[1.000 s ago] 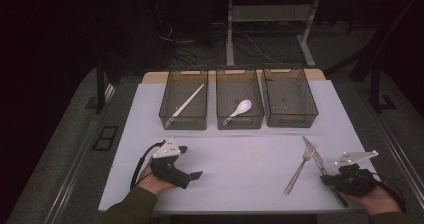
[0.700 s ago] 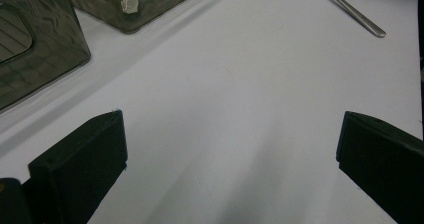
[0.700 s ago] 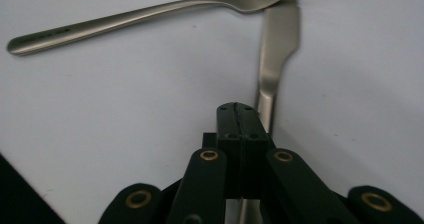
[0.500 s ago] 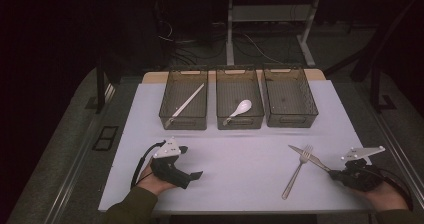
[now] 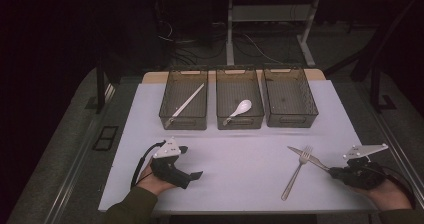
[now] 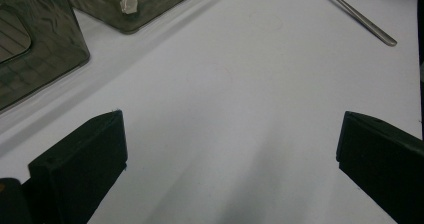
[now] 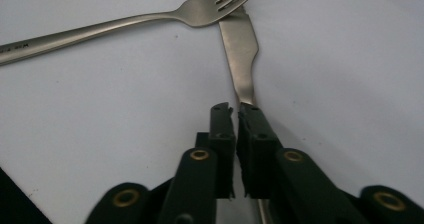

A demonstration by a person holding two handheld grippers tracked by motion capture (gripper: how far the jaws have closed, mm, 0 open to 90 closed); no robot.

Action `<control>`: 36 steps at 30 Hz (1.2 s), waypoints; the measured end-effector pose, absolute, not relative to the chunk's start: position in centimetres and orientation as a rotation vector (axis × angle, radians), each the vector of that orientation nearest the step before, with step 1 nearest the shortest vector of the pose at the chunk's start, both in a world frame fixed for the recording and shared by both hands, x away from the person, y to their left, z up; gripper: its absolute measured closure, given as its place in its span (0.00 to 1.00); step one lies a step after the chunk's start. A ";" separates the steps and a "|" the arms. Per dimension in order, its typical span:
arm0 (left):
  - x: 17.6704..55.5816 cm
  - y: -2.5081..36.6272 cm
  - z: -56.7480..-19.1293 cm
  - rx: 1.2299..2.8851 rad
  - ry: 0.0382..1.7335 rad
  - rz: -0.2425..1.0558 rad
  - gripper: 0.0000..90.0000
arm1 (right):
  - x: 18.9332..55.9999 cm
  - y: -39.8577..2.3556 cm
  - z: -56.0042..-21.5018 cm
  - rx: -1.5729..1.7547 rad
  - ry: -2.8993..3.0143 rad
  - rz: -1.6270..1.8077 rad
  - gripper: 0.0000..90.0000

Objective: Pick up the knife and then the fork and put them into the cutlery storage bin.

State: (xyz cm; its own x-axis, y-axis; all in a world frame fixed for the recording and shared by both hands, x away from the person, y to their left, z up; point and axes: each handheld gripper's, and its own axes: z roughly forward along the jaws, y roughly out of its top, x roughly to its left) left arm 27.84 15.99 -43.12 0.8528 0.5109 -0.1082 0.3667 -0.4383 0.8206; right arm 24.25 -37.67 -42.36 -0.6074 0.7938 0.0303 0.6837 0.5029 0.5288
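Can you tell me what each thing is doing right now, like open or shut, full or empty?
Left gripper: open, holding nothing.
Right gripper: shut on the knife.
Fork: lying on the table, tines over the knife blade.
Left bin: holds a white stick-like utensil.
Middle bin: holds a white spoon.
Right bin: empty.

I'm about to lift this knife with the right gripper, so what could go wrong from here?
1. The right gripper is shut on the knife near one end, so the long blade could droop or twist in the jaws.
2. The fork lies across the knife tip; lifting may drag or flip the fork.
3. The left gripper rests open and apart, so nothing steadies the fork.
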 end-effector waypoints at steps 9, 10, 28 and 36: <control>27.9 16.0 -43.1 2.077 0.638 0.191 0.00 | 26.0 -37.5 -42.2 1.193 2.652 0.608 0.77; 27.9 16.0 -43.1 2.077 0.639 0.192 0.00 | 26.3 -37.4 -42.1 1.187 2.669 0.588 0.77; 27.9 15.9 -43.2 2.075 0.636 0.183 0.00 | 29.5 -35.1 -41.9 1.029 2.905 0.244 0.83; 27.9 15.9 -43.2 2.078 0.636 0.180 0.00 | 29.6 -35.3 -42.0 1.102 2.883 0.260 0.88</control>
